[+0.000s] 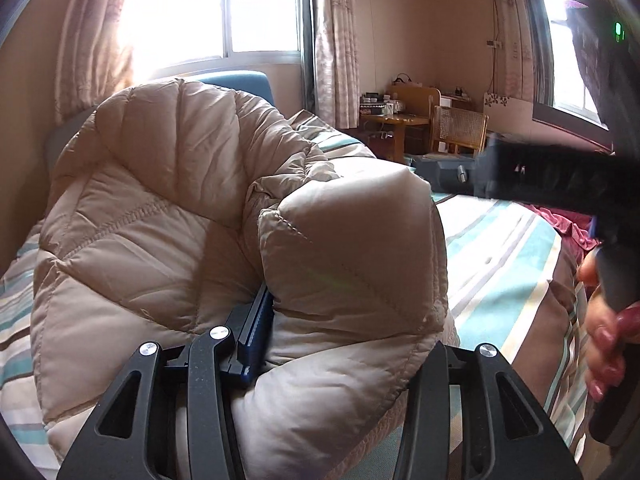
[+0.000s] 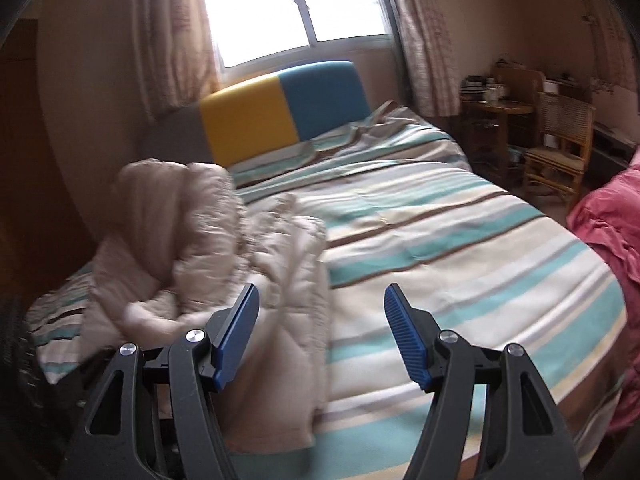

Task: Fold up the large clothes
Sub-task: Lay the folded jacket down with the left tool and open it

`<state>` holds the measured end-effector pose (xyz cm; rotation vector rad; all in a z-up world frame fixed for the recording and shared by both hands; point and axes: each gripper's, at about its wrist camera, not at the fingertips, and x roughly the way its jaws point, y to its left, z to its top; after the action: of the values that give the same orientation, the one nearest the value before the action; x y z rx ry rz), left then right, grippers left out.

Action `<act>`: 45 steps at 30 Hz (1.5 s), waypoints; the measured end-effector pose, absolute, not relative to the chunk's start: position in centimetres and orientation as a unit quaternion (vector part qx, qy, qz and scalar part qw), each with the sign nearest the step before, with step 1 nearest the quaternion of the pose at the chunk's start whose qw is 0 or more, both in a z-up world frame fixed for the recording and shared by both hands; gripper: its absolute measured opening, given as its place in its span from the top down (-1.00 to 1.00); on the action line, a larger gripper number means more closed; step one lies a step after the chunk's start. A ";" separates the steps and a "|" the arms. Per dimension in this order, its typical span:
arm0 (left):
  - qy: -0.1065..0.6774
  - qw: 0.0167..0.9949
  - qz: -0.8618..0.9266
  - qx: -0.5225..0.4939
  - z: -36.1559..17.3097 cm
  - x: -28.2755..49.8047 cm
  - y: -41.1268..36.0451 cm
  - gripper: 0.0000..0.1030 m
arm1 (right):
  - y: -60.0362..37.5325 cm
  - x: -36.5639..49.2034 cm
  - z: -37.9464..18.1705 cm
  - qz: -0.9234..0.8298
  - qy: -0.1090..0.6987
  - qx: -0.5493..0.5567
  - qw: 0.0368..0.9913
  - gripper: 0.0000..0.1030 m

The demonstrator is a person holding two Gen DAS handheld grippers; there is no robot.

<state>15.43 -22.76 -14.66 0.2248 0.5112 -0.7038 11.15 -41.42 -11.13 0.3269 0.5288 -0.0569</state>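
Beige quilted fabric fills most of the left wrist view: a puffy down coat (image 1: pixel 168 216) lies bunched on the striped bedspread (image 1: pixel 500 248), heaped toward the left side of the bed. The left gripper (image 1: pixel 340 320) has a thick fold of that coat between its jaws. One blue pad (image 1: pixel 256 336) shows on the left, lying against the padding; the opposite pad is buried under the fabric, so whether the jaws press on the fold or merely straddle it cannot be told. No earlier picture is supplied for comparison.

The right gripper (image 2: pixel 322 332) stands apart from the coat, over the bedspread near the foot of the bed. Its jaws are spread wide, both ribbed blue pads (image 2: pixel 404 336) plainly visible, with nothing between them. In the left wrist view the same tool appears at the right edge, held by a hand (image 1: pixel 600 344) wrapped round its handle.

A pink garment (image 2: pixel 608 224) lies at the right edge of the bed, well apart from the coat. The headboard (image 2: pixel 280 108) is yellow and teal, beneath a bright window (image 2: pixel 296 8) with curtains. A wooden desk (image 2: pixel 500 108) and a cane chair (image 2: pixel 560 140) stand in the far right corner.
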 end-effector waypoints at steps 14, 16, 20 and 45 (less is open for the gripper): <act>0.224 0.889 -0.370 0.149 -14.1 13.1 -20.2 -0.02 | -42.5 14.2 -20.3 -0.087 0.466 0.108 0.874 0.17; 0.230 0.888 -0.374 0.141 -14.1 13.4 -19.8 -0.02 | -43.4 12.8 -19.8 -0.095 0.438 0.140 0.883 0.20; 0.245 0.881 -0.385 0.128 -14.4 14.3 -20.7 -0.02 | -43.3 11.8 -16.3 -0.048 0.384 0.174 0.906 0.00; 0.245 0.856 -0.413 0.192 -15.0 13.4 -20.7 -0.02 | -41.4 13.6 -17.3 -0.021 0.453 0.139 0.881 -0.32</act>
<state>13.45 -20.73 -15.00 0.4040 0.5144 -0.8675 13.63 -41.41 -17.30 0.2889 0.9430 -0.0446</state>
